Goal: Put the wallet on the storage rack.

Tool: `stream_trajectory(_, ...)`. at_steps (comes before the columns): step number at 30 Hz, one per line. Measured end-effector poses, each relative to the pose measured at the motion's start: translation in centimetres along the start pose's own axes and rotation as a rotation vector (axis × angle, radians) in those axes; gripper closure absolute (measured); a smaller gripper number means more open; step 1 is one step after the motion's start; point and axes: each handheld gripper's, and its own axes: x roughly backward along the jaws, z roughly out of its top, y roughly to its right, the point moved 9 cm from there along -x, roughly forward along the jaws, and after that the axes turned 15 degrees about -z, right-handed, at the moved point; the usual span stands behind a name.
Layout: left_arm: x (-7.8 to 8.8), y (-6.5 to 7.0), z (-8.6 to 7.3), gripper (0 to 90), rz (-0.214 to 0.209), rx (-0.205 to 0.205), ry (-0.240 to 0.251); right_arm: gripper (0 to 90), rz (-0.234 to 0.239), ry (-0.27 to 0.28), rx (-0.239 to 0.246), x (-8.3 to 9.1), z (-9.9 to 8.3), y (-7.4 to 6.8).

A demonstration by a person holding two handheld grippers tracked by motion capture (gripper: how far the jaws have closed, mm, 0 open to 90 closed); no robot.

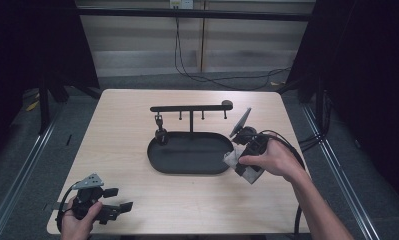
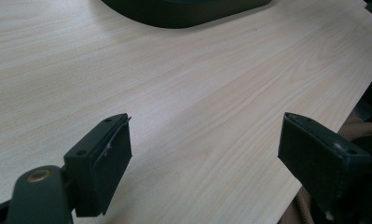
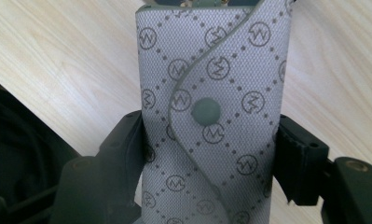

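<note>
A grey key pouch (image 3: pixel 211 116) with a repeating logo pattern and a round snap stands upright between the jaws of my right gripper (image 3: pixel 211 135), which is shut on its sides. In the high view that right gripper (image 1: pixel 235 161) holds the pouch (image 1: pixel 228 158) at the right end of a black oval tray (image 1: pixel 157 160). A black stand (image 1: pixel 191 108) with a crossbar and several hooks rises from the tray's back edge. My left gripper (image 1: pixel 119 198) rests at the table's front left corner, open, with nothing between its jaws (image 2: pixel 207 126).
A small dark item (image 1: pixel 159 131) hangs from the crossbar's left hook, down to the tray. The tray's near rim (image 2: pixel 183 14) lies well beyond the left gripper. Black cables trail from both grippers, and dark curtains flank the table.
</note>
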Motion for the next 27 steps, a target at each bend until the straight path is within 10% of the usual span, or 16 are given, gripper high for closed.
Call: stream_trajectory(27,0.0,0.1,0.0,16.9,-0.009,0.003,0.000,33.7,0.021,0.038,-0.099,-0.5,3.9,2.0)
